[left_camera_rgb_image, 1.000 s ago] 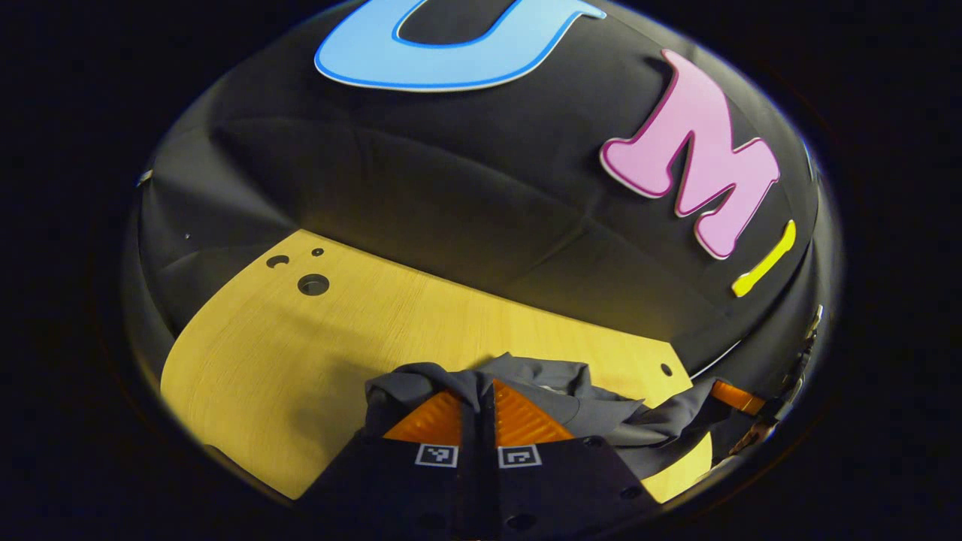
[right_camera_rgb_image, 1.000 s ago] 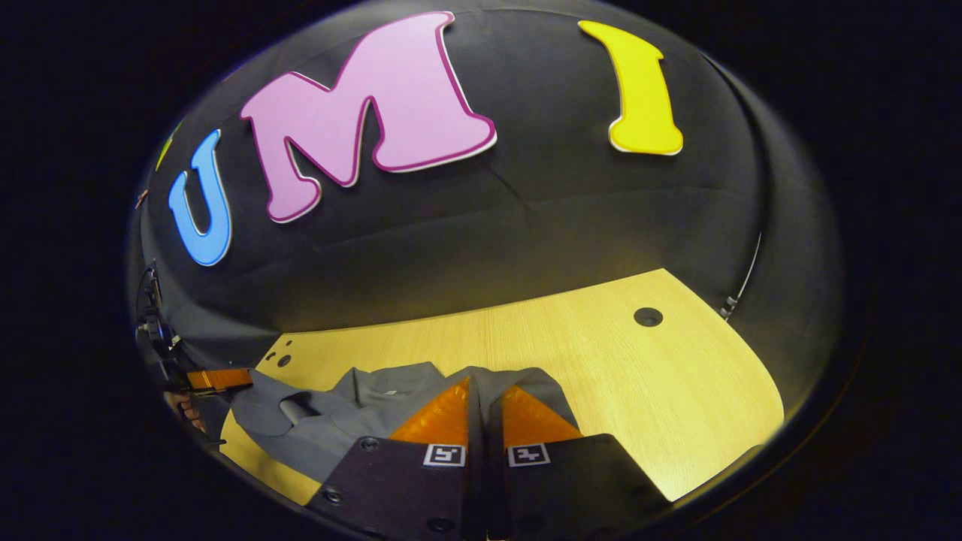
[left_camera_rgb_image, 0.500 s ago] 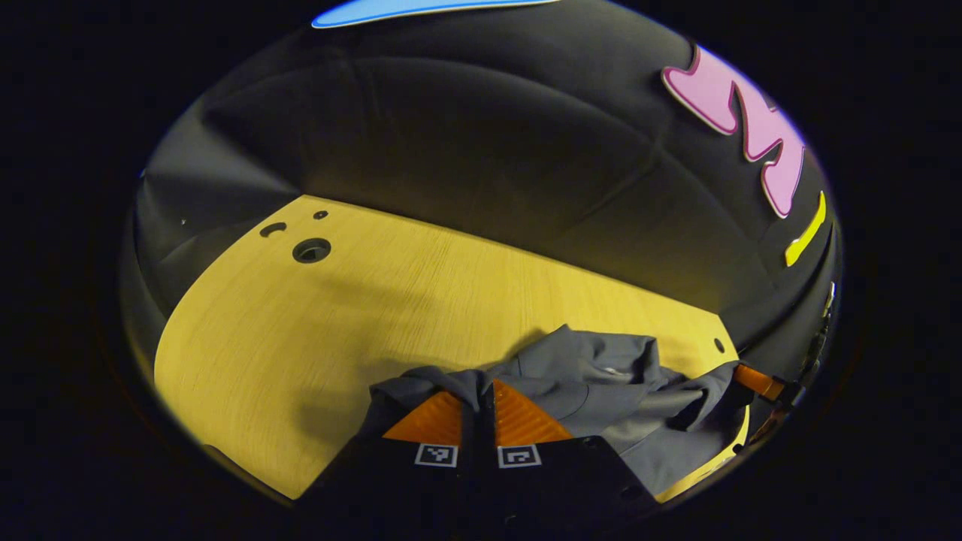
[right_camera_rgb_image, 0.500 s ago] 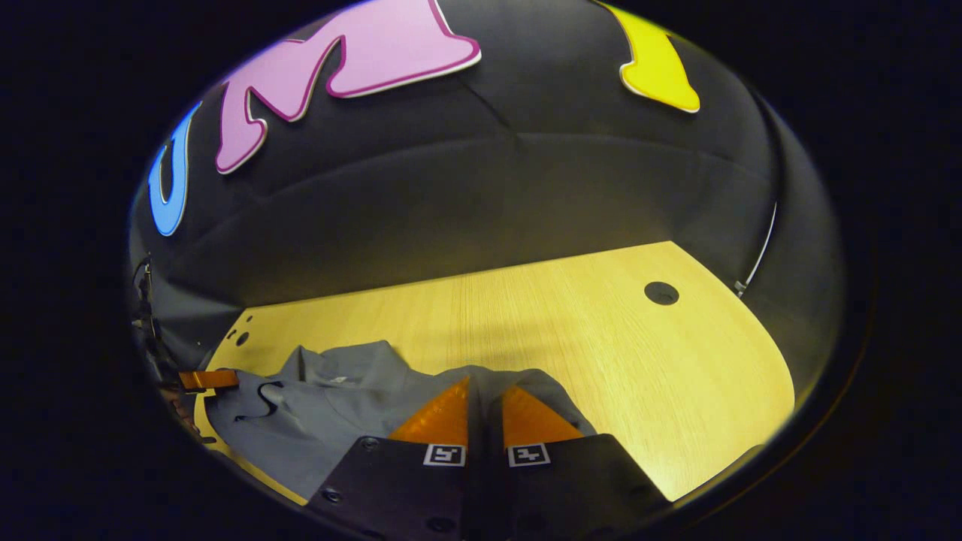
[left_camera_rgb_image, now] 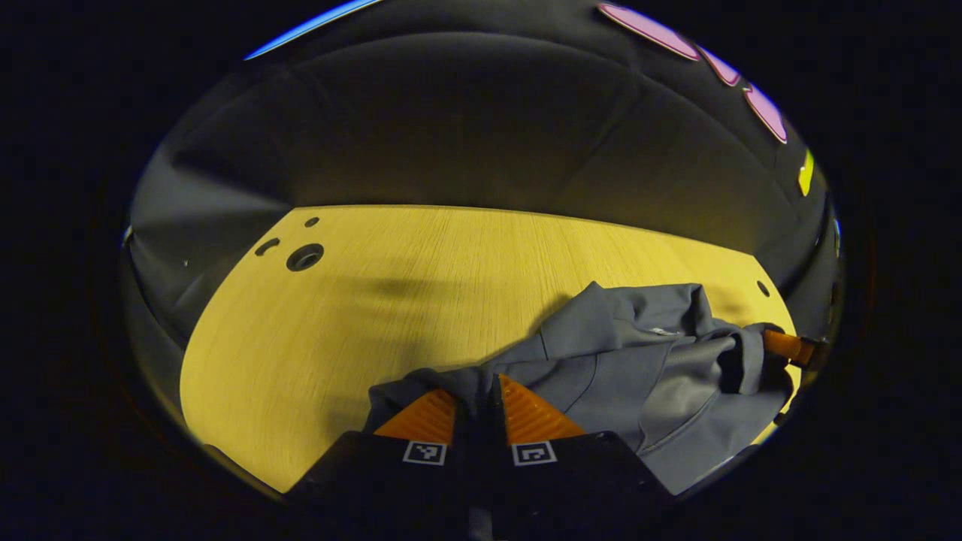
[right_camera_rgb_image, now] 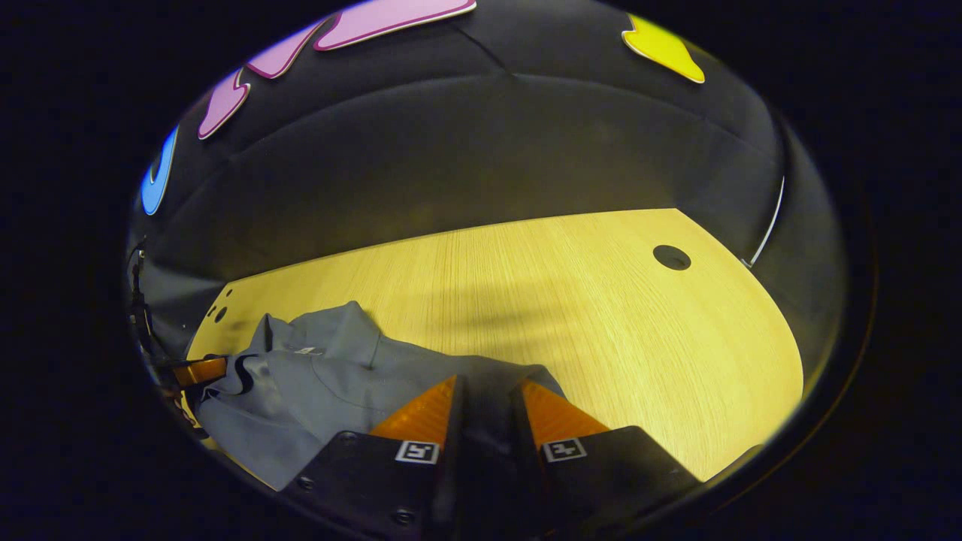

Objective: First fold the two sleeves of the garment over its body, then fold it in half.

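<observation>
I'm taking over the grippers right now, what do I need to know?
Left gripper: shut on a bunched edge of the grey garment.
Right gripper: fingers slightly apart with cloth between them; grip unclear.
The garment lies rumpled on the wooden table, stretched between both grippers.
Done: no neat fold visible.
Left: lay it flat, fold both sleeves over the body, then fold in half.

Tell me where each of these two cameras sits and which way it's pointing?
Left gripper view: rides on the left gripper, looking forward along its two fingers, pinched on the grey garment; beyond lie the wooden table and black booth wall.
Right gripper view: rides on the right gripper, fingers slightly parted around garment cloth, facing the same wall.
Shared: garment, table, wall; each glimpses the other gripper at the garment's far edge.
</observation>
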